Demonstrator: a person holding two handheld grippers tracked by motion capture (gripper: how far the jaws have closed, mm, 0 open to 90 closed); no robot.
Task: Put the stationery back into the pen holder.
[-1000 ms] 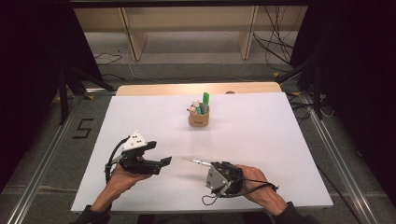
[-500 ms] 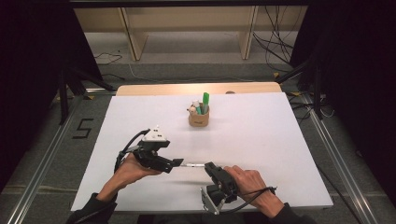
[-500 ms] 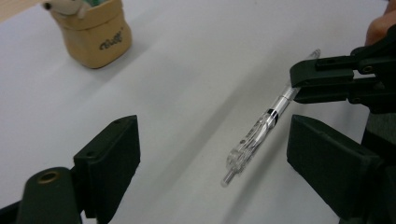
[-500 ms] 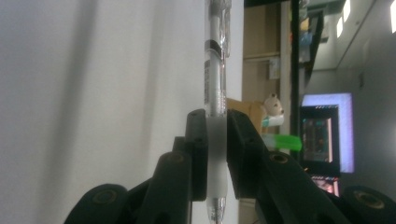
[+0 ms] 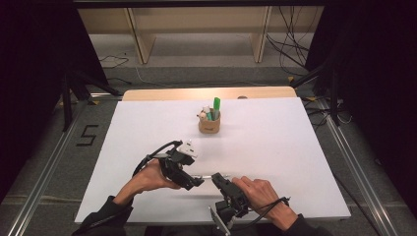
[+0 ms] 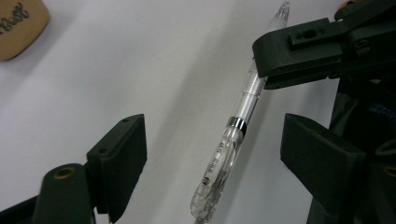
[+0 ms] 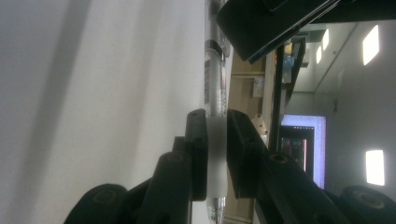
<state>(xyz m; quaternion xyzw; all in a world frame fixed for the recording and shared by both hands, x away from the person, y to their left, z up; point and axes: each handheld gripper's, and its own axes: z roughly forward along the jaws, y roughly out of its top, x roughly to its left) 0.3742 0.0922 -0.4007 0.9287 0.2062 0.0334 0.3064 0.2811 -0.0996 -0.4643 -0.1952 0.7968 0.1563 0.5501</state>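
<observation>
A clear pen (image 5: 205, 176) is held level just above the white table, between the two grippers. My right gripper (image 5: 218, 178) is shut on its white grip section (image 7: 217, 149), near the table's front edge. My left gripper (image 5: 195, 181) faces it from the left, and its jaws have just been closing. In the left gripper view the pen's barrel (image 6: 233, 135) lies between the two pads (image 6: 122, 156), with a gap on each side. The right gripper's jaw (image 6: 299, 46) crosses the pen's far end there.
A tan cup (image 5: 209, 126) with a green marker (image 5: 216, 104) and other pens stands mid-table, well beyond both hands. The white sheet (image 5: 295, 147) covers the table, with a wooden strip (image 5: 162, 93) along its far edge.
My left gripper has travelled right toward the right gripper, and its jaws now straddle the pen's free end. The right gripper still holds the pen and has shifted only slightly.
</observation>
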